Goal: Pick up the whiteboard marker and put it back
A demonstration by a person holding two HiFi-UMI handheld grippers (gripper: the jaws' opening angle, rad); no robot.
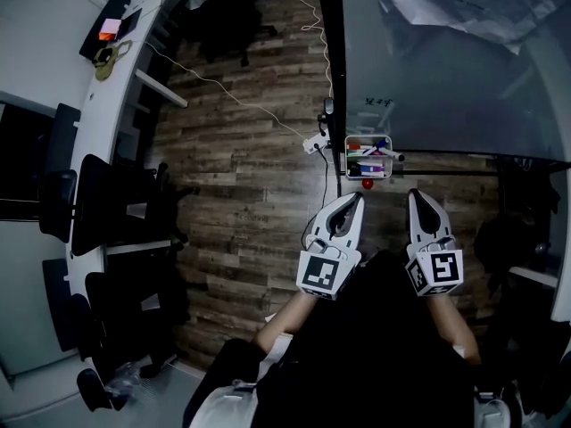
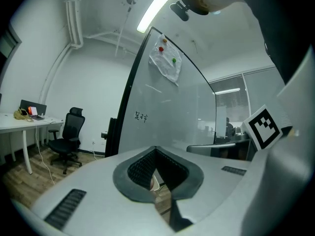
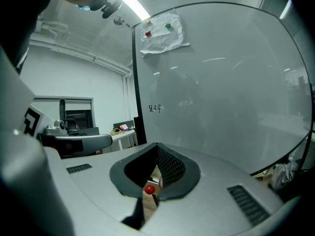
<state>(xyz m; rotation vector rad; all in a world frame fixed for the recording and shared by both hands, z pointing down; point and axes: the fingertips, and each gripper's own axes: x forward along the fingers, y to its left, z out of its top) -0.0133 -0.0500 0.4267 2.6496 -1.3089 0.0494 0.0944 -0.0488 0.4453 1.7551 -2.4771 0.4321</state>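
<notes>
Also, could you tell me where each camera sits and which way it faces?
Head view: on the person's head, looking steeply down at wooden floor, marker tray and whiteboard; forearms, left gripper and right gripper show.
Left gripper view: on the left gripper, along its shut jaws toward the whiteboard; the right gripper's marker cube shows right.
Right gripper view: on the right gripper, facing the whiteboard; the left gripper shows left.
Shared: both gripper views show the whiteboard's handwriting and paper sheet.
</notes>
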